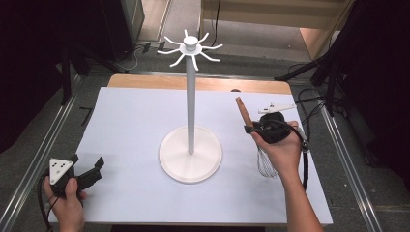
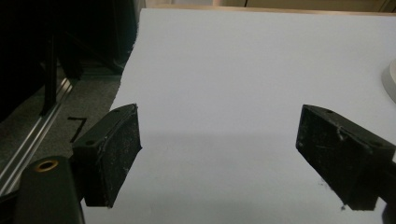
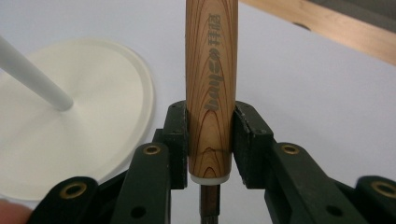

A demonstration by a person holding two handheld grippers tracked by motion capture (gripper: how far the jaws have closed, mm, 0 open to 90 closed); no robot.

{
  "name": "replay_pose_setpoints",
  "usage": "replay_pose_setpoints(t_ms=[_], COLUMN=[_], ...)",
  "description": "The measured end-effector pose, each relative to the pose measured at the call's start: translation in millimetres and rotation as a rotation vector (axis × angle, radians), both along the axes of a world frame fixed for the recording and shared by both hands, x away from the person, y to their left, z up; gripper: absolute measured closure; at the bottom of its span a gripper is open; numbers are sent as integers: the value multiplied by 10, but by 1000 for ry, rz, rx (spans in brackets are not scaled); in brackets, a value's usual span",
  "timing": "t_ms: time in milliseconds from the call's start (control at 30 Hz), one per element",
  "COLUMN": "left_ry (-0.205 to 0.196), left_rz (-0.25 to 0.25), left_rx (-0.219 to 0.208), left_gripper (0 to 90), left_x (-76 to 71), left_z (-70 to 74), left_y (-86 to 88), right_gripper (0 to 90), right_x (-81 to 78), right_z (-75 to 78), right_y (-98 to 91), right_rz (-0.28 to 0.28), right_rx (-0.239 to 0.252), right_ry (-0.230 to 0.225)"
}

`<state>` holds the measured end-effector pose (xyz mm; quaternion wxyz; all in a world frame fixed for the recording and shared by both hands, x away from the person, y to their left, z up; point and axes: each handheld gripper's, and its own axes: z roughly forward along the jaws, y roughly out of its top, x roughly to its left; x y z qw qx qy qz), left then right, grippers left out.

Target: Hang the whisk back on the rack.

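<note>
Right gripper (image 3: pixel 210 140) at frame right clamps a whisk (image 1: pixel 265 162) by its wooden handle, which could slip; left gripper (image 2: pixel 219 154), lower left, gapes empty.

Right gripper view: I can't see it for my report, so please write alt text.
Two black jaws grip the wooden handle of a whisk upright. Behind, at left, the round white base and pole of a stand rest on a white table cover.

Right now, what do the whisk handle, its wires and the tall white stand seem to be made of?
The whisk handle looks like varnished wood: brown grain lines and a printed mark show. The wires look like thin bare metal, grey and shiny. The stand looks like matte white plastic or painted metal; its smooth, even surface leaves that open.
</note>
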<state>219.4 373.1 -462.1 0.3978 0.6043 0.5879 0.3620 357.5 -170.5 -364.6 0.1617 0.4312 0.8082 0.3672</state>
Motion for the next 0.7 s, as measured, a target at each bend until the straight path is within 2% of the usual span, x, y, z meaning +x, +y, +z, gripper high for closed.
replay_pose_setpoints(t_ms=[233, 467, 533, 700], left_ry=[-2, -2, -2, -1], left_rz=[0, -1, 1, 0], left_rx=[-1, -2, -4, -4], left_gripper=[148, 148, 148, 148], left_x=[-1, -1, -1, -1], left_z=[0, 0, -1, 0], left_y=[2, 1, 1, 2], right_gripper=[705, 705, 705, 705], right_x=[-119, -208, -222, -275], right_z=[100, 177, 193, 239], right_y=[19, 55, 57, 112], right_rz=[6, 18, 27, 31], right_rx=[100, 168, 197, 207], right_ry=[-87, -149, -146, -174])
